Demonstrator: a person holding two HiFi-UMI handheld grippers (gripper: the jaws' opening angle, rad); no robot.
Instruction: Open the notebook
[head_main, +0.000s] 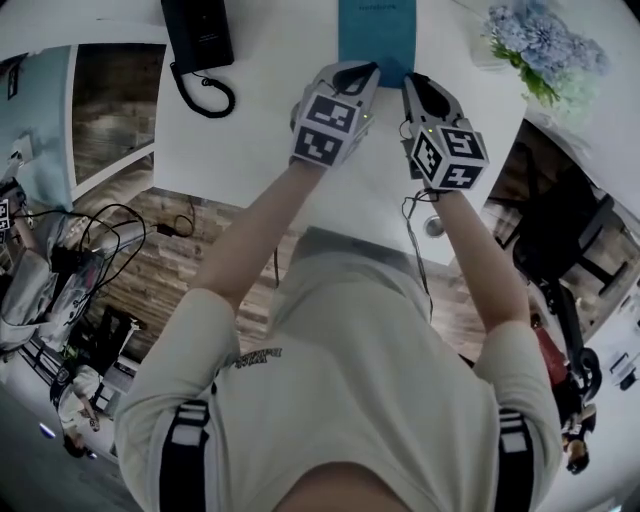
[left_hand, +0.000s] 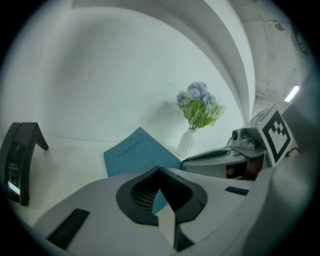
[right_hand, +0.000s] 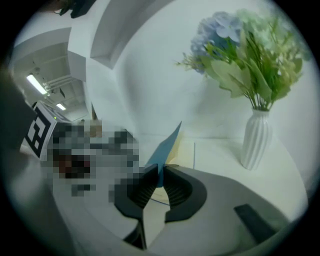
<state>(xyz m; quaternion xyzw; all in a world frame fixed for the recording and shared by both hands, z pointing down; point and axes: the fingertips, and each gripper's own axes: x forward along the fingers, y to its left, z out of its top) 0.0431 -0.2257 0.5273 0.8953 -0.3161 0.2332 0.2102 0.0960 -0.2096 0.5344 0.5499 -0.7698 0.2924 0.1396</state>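
Notebook (head_main: 376, 30), teal, lies at 12 o'clock on the white worktop (head_main: 250, 130), between a black desk phone (head_main: 198, 35) at 11 o'clock and a vase of blue flowers (head_main: 545, 45) at 1 o'clock. The opening looks to be just under way. The right gripper (right_hand: 160, 172) has its jaws pinching the front cover (right_hand: 167, 142) at its near edge, which stands raised off the cream pages (right_hand: 182, 152). The left gripper (left_hand: 160, 170), jaws pressed together with nothing seen between them, sits at the book's 7 o'clock corner, apparently to steady it. The next move likely calls for swinging the cover up and over about the spine without dragging the book along. A short word printed on the cover is too blurred to read. The marker cubes (head_main: 325, 125) carry only black-and-white squares.
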